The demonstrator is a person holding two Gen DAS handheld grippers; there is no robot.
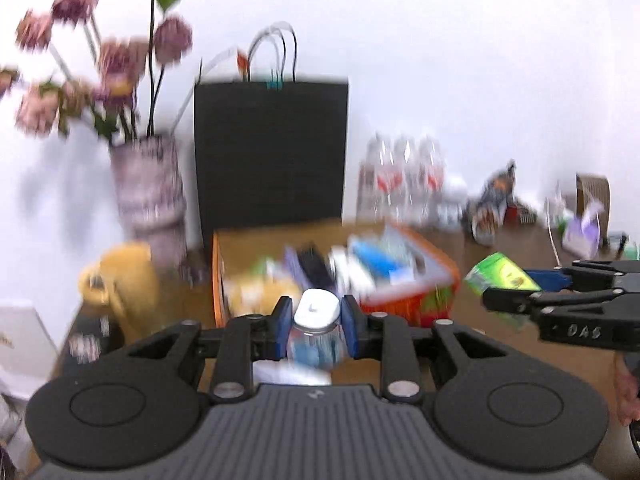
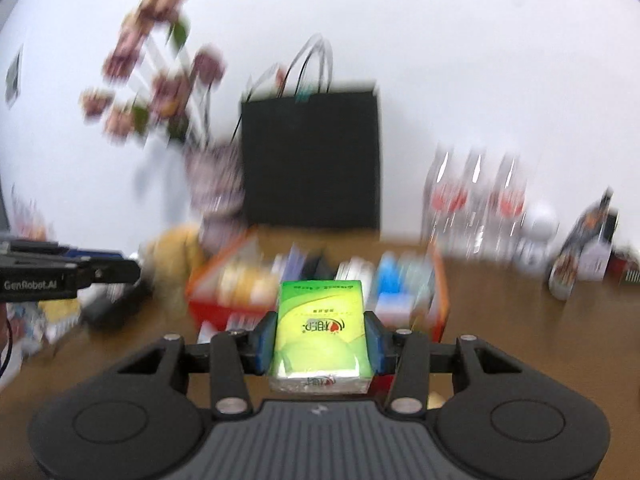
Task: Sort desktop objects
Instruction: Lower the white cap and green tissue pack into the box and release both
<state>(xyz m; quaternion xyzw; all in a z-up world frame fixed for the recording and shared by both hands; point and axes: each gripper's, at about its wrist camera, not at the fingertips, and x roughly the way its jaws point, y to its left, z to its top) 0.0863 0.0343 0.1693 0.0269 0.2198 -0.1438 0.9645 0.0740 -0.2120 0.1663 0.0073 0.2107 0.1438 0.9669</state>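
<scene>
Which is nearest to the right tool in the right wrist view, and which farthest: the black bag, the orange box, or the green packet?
1. Green packet, between its pads.
2. Orange box, just ahead.
3. Black bag, at the wall.

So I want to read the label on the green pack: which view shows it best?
The right wrist view: the green pack sits front and centre between the right gripper pads, its printed face showing, though blurred. The left wrist view shows it only small, side-on, at the right edge.
</scene>
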